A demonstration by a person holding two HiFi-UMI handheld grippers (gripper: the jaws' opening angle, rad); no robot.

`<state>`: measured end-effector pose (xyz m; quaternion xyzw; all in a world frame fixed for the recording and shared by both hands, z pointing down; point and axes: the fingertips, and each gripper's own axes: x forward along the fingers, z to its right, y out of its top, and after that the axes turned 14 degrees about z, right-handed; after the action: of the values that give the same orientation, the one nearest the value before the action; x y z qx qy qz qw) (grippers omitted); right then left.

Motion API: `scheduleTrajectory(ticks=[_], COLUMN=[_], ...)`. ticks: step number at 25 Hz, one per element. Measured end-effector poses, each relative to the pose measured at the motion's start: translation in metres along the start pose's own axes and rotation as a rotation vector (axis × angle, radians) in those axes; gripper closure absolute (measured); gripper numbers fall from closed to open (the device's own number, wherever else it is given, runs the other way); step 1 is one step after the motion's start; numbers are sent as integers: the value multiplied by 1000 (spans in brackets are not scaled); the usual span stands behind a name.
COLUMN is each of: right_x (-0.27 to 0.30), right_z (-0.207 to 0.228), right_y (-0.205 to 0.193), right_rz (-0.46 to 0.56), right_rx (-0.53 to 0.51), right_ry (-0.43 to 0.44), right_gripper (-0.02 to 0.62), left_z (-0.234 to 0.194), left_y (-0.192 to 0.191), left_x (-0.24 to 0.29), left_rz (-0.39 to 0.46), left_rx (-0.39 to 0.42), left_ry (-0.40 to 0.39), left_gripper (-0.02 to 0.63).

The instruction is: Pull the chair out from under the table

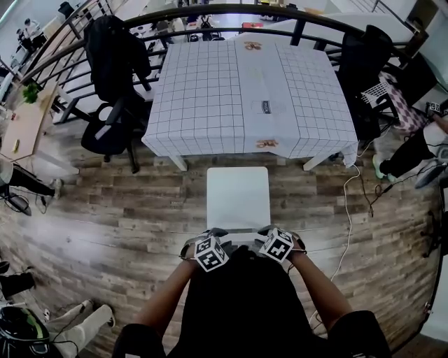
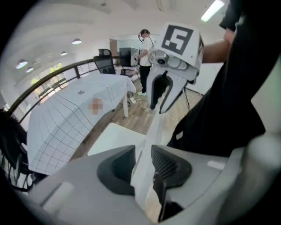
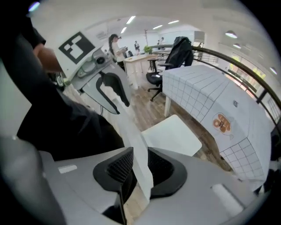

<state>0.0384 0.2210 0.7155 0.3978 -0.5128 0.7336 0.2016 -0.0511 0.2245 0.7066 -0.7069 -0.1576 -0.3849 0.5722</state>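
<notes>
A white chair (image 1: 238, 196) stands on a wood-plank floor (image 1: 105, 210). Its seat is out in the open just beside the near edge of the desk (image 1: 210, 105), and its back is turned toward the person. The desk is draped in a white cloth (image 1: 308, 98) printed with a thin black grid that hangs down over the sides.

The left gripper (image 1: 210, 238) and the right gripper (image 1: 276, 236) sit side by side on the top edge of the chair back. In the left gripper view, the left gripper (image 2: 142, 165) has its fingers closed narrowly on that thin white edge. In the right gripper view, the right gripper (image 3: 139, 165) clamps the same edge between its ribbed pads.

A dark curved railing (image 1: 210, 10) runs behind the desk. A black office chair with a dark jacket (image 1: 112, 49) over its back stands at the desk's left, and another black office chair (image 1: 364, 70) stands at its right. A white cable (image 1: 346, 210) trails across the floor on the right. A light wooden counter (image 1: 24, 122) with a small green plant (image 1: 29, 91) lies at the far left.
</notes>
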Motion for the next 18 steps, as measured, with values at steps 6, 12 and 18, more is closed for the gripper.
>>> scheduleTrajectory(ticks=[6,12,18], right_x=[-48,-74,-119], right_z=[25,37,52], right_y=[72,117,144], right_rz=[368,678,852], right_rx=[110,226,269], right_ry=[-210,-294,-451], right_gripper=[538,595,597], left_z=[-40,-60,-73], left_y=[53,96,141], left_x=[-47,-73,-92], left_rz=[282,444,608], left_rx=[-219,-203,-221], left_ry=[211,373,465], left_gripper=[517,538,595])
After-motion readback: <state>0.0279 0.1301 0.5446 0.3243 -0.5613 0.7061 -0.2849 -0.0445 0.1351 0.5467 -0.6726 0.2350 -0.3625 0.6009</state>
